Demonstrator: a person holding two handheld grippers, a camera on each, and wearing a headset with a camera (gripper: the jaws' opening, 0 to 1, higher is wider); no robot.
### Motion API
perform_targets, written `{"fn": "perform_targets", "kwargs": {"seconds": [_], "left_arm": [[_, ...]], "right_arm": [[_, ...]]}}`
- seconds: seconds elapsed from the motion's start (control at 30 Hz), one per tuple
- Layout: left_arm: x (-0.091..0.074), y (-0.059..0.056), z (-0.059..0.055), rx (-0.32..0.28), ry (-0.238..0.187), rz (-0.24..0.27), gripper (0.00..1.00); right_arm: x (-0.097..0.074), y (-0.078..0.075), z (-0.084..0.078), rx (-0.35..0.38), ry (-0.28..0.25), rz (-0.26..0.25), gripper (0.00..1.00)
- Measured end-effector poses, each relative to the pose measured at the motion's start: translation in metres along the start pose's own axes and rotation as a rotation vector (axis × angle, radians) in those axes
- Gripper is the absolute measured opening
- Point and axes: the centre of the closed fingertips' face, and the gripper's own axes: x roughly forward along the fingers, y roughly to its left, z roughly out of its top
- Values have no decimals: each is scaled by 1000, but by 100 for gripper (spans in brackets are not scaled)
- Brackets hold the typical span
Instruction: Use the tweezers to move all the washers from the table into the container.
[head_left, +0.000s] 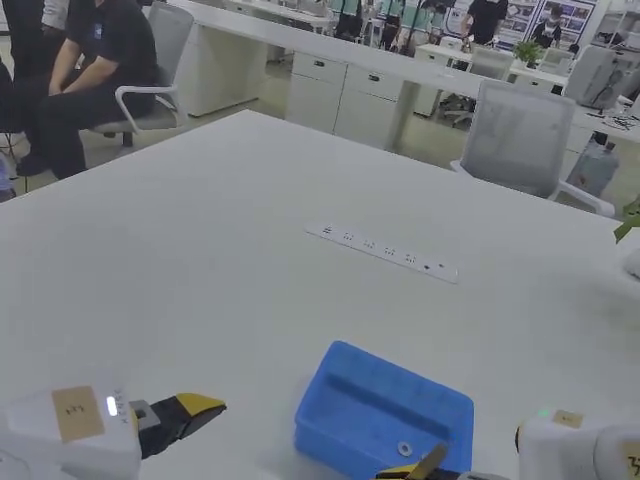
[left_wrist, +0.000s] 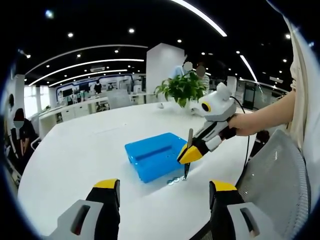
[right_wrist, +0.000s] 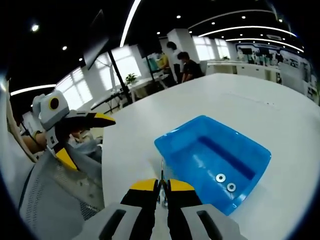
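A blue container (head_left: 385, 415) sits near the table's front edge, with one washer (head_left: 404, 449) showing in it. The right gripper view shows two washers (right_wrist: 225, 182) on the container's (right_wrist: 215, 155) floor. My right gripper (right_wrist: 161, 186) is shut on thin tweezers (right_wrist: 162, 172), just outside the container's near wall. From the left gripper view, the tweezers (left_wrist: 188, 152) point down at a few small washers (left_wrist: 174, 181) lying on the table beside the container (left_wrist: 155, 155). My left gripper (left_wrist: 164, 186) stands open and empty, off to the container's side (head_left: 195, 410).
A white table (head_left: 250, 250) with a socket strip (head_left: 385, 252) stretches ahead. A grey chair (head_left: 520, 135) stands at the far edge, and a seated person (head_left: 95, 70) is at the far left. A potted plant (left_wrist: 182, 87) stands on the table.
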Motion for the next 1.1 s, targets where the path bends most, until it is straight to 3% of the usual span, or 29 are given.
{"fn": "perform_targets", "kwargs": {"seconds": [0.37,0.53,0.7,0.9,1.1], "left_arm": [[0,-1,0,1,1,0,73],[0,0,0,3,1,1,73],[0,0,0,6,2,1,73],[0,0,0,4,1,3,72],[0,0,1,5,2,2,72]], "right_arm": [[2,5,-5,-69,25,0,4],[3,15,-7,-197,47,15,4],[3,16,-10,-338,75,-28,3],[4,17,-8,-299,50,-46,3],[-4,19,11,-237,-15,-34,3]]}}
